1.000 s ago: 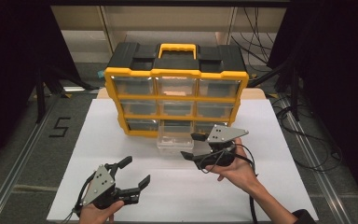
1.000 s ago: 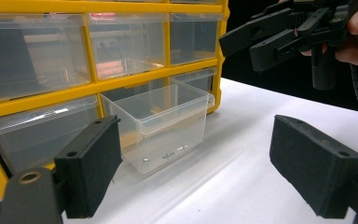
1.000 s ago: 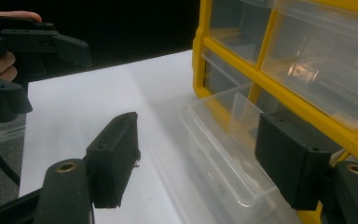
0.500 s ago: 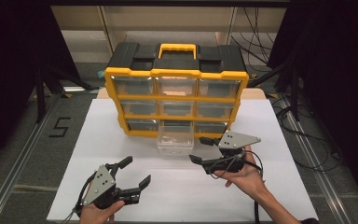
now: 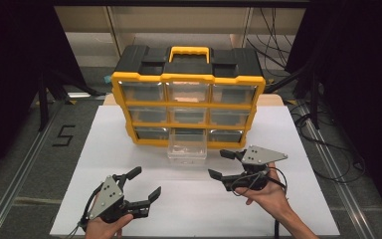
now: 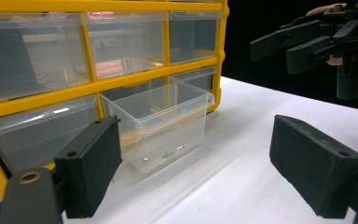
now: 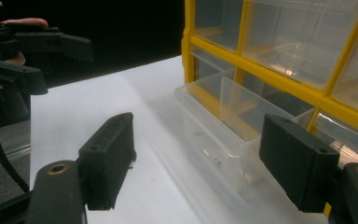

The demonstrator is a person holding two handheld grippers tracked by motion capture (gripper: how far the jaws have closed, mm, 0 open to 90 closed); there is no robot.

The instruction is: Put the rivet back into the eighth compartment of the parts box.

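Right hand-held gripper, its jaws just widened with nothing between them, sits at three o'clock of the pulled-out clear drawer, bottom centre of the organizer; I reckon it's light, slick, thin-walled, so I'd pinch its front lip.

A black "5", apparently tape, marks the floor.

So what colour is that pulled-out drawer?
Clear, see-through plastic drawer; it shows best in the left gripper view.
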